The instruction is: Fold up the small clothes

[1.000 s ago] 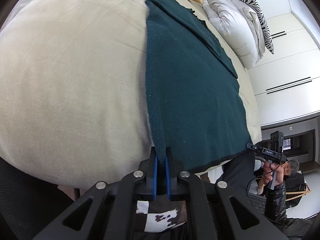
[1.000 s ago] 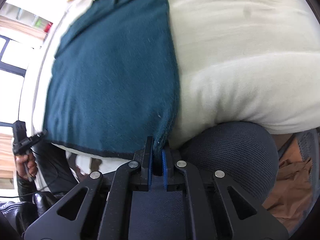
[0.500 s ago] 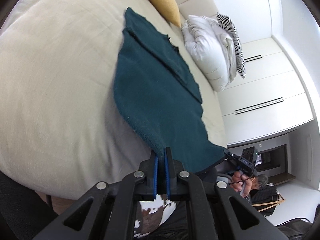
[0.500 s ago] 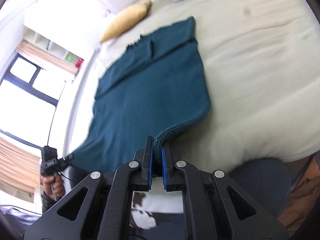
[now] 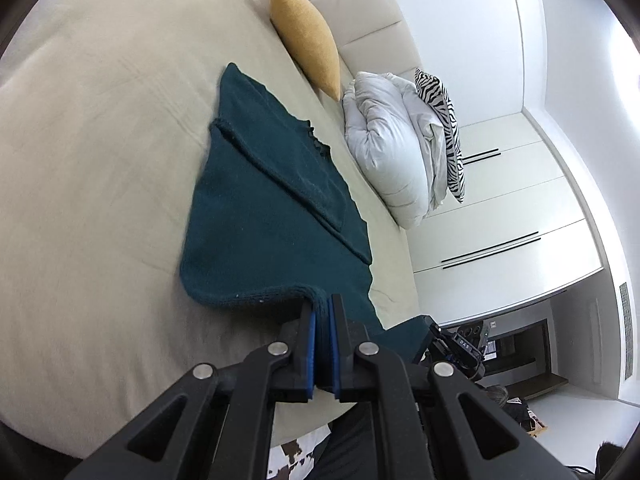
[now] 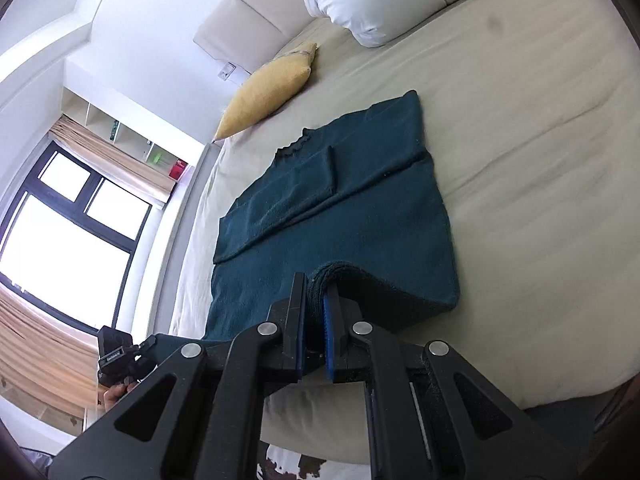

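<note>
A dark teal knit sweater [image 5: 264, 216] lies on a beige bed [image 5: 92, 168], its sleeves folded across the chest. My left gripper [image 5: 323, 305] is shut on one bottom hem corner and holds it lifted above the bed. My right gripper [image 6: 316, 286] is shut on the other bottom hem corner of the sweater [image 6: 340, 200], which curls up from the bed into the jaws. The right gripper also shows in the left wrist view [image 5: 456, 350], and the left gripper in the right wrist view [image 6: 120, 354]. The hem hangs stretched between them.
A yellow cushion [image 5: 308, 40] lies against the headboard beyond the sweater. A folded white duvet [image 5: 388, 144] and a zebra-print pillow [image 5: 444, 128] sit at the far side. White wardrobes [image 5: 500, 208] stand beyond the bed. A window [image 6: 60, 236] is at the left.
Both grippers have lifted the hem off the bed's near edge and carried it up and forward over the sweater's body. The lower part now curls upward.
</note>
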{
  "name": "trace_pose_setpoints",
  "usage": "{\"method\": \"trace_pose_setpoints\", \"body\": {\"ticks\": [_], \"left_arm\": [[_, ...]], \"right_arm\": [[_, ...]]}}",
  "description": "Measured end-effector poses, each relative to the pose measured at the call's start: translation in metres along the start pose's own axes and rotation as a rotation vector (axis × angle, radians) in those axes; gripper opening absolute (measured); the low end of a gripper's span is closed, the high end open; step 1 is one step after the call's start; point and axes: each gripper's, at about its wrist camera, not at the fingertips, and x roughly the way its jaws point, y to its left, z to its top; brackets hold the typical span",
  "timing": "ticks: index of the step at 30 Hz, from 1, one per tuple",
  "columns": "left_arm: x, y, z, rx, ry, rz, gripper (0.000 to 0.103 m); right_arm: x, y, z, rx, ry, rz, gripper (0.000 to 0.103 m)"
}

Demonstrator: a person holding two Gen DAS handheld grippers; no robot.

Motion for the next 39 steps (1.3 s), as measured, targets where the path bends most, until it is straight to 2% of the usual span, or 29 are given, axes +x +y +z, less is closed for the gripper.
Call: {"method": "trace_pose_setpoints", "body": {"ticks": [10, 20, 29, 39], "left_arm": [[0.020, -0.004, 0.059, -0.031, -0.067, -0.045, 0.007], [0.048, -0.003, 0.121, -0.040, -0.108, -0.029, 0.007], [0.086, 0.019, 0.164, -0.089, -0.118, 0.010, 0.007], [0.120, 0.037, 0.216, -0.127, -0.132, 0.052, 0.007]], "right_arm": [[0.026, -0.006, 0.052, 0.032, -0.075, -0.026, 0.006], [0.065, -0.006, 0.115, -0.001, -0.138, -0.095, 0.006], [0.126, -0.013, 0.164, -0.016, -0.133, -0.159, 0.006], [0.194, -0.039, 0.215, 0.038, -0.116, -0.194, 0.006]]}}
